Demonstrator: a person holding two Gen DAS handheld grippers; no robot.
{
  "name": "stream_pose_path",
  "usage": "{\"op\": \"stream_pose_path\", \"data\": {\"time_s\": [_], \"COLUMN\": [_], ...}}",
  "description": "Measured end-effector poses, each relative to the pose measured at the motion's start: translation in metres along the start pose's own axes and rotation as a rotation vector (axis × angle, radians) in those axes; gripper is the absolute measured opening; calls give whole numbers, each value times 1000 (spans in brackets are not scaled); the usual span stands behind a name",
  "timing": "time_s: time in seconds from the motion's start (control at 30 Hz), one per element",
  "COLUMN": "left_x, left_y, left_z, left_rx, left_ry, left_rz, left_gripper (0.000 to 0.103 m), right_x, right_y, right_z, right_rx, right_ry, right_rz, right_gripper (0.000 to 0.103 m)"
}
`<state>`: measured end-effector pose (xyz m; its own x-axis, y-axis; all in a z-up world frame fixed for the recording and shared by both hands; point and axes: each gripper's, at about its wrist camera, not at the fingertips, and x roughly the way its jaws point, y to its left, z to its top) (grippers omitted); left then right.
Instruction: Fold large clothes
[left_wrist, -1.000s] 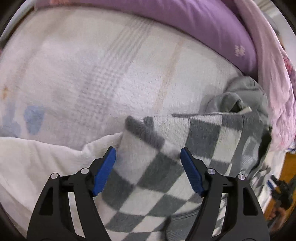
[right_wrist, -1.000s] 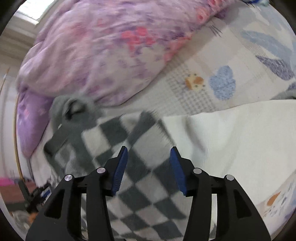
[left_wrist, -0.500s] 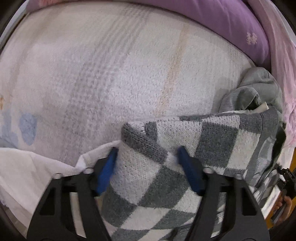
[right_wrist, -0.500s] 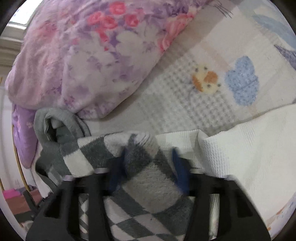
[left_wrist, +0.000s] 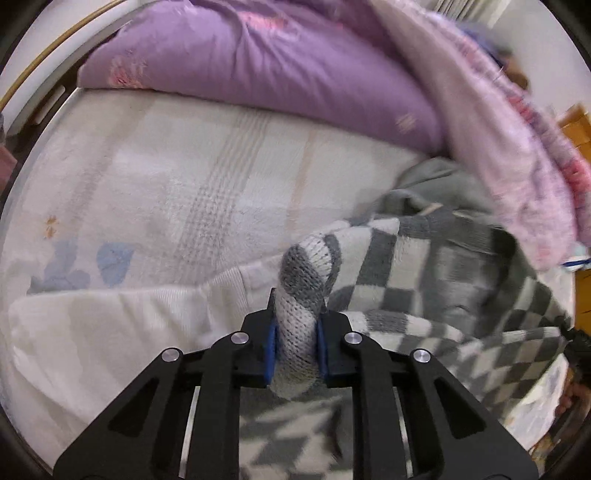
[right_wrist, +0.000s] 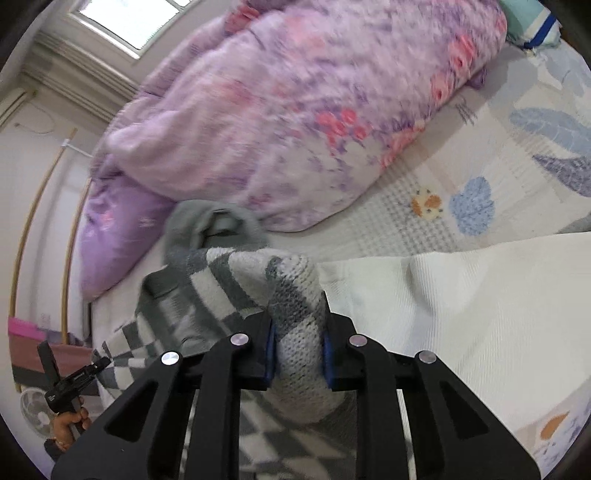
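A grey-and-white checkered knit garment (left_wrist: 436, 266) lies on the bed, partly over a white ribbed garment (left_wrist: 122, 325). My left gripper (left_wrist: 295, 350) is shut on a bunched edge of the checkered knit and holds it raised. My right gripper (right_wrist: 298, 354) is shut on another bunched edge of the same knit (right_wrist: 229, 280). The white garment (right_wrist: 461, 306) spreads to the right in the right wrist view. A grey hood or collar (right_wrist: 210, 225) shows at the knit's far end.
A purple pillow (left_wrist: 258, 70) and a pink floral duvet (right_wrist: 295, 110) lie along the far side of the bed. The patterned bed sheet (left_wrist: 166, 177) stretches to the left. A person's hand with another gripper (right_wrist: 70, 391) shows at the bed's edge.
Both grippers closed from open onto the checkered knit's edge and lifted it. The cameras now look more across the bed toward the pillow and duvet.
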<state>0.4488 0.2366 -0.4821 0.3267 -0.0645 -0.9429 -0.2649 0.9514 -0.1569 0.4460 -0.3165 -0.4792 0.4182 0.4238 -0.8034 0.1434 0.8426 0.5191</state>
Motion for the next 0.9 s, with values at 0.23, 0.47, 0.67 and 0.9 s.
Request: {"op": "stream_pose_path", "data": {"time_s": [0.23, 0.47, 0.67, 0.9], "left_x": [-92, -139, -140, -93], "left_y": [-4, 22, 56, 96], "left_z": [-79, -176, -268, -379], "left_rx": [42, 20, -54, -167], "left_ry": [-85, -54, 54, 268], "left_rz": [-1, 45, 55, 69], "left_gripper": [17, 17, 17, 22], "right_x": [-81, -152, -177, -146], "right_y": [15, -21, -66, -123], "right_z": [-53, -128, -218, -310], "right_rx": [-3, 53, 97, 142], "right_ry": [-32, -6, 96, 280], "right_rz": [63, 76, 24, -175], "right_gripper": [17, 17, 17, 26]}}
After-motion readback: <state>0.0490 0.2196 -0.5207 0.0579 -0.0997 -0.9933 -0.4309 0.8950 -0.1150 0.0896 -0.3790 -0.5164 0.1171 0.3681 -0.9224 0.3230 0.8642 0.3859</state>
